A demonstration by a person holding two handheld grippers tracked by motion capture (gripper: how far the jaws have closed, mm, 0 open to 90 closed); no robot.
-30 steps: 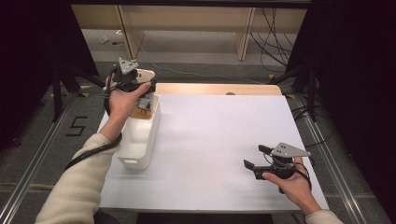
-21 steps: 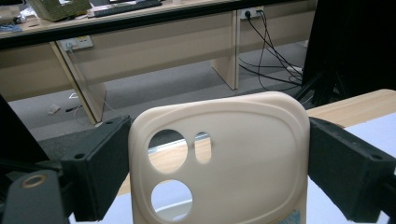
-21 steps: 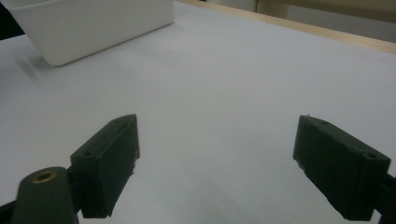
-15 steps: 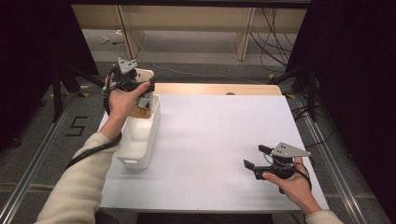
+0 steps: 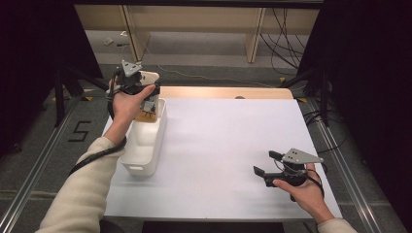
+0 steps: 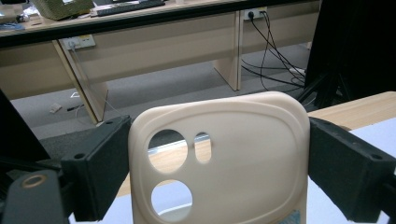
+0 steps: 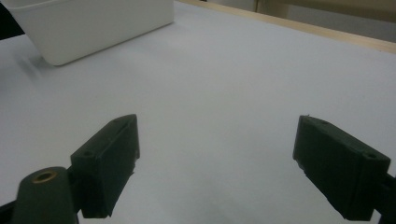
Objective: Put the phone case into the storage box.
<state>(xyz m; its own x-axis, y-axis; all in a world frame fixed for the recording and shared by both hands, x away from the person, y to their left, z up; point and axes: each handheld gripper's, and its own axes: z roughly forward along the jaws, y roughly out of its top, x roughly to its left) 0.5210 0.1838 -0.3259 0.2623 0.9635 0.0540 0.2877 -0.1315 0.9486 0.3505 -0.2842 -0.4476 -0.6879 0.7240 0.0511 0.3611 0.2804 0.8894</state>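
My left hand-held gripper [image 5: 145,83] pinches a cream phone case [image 6: 219,158] by its two long edges, one black jaw pressed against each side. The case stands upright between the jaws, its camera cut-outs toward the upper left in the left gripper view. In the high view I hold it raised above the far end of the white bin [image 5: 144,145], which sits along the left edge of the bench [image 5: 228,145]. Something brownish lies in the bin's far end; I cannot tell what it is.

My right hand-held gripper [image 5: 265,164] is well apart from all this, low over the near right part of the bench. Its jaws are spread wide with nothing between them, pointing left toward the bin [image 7: 93,25].
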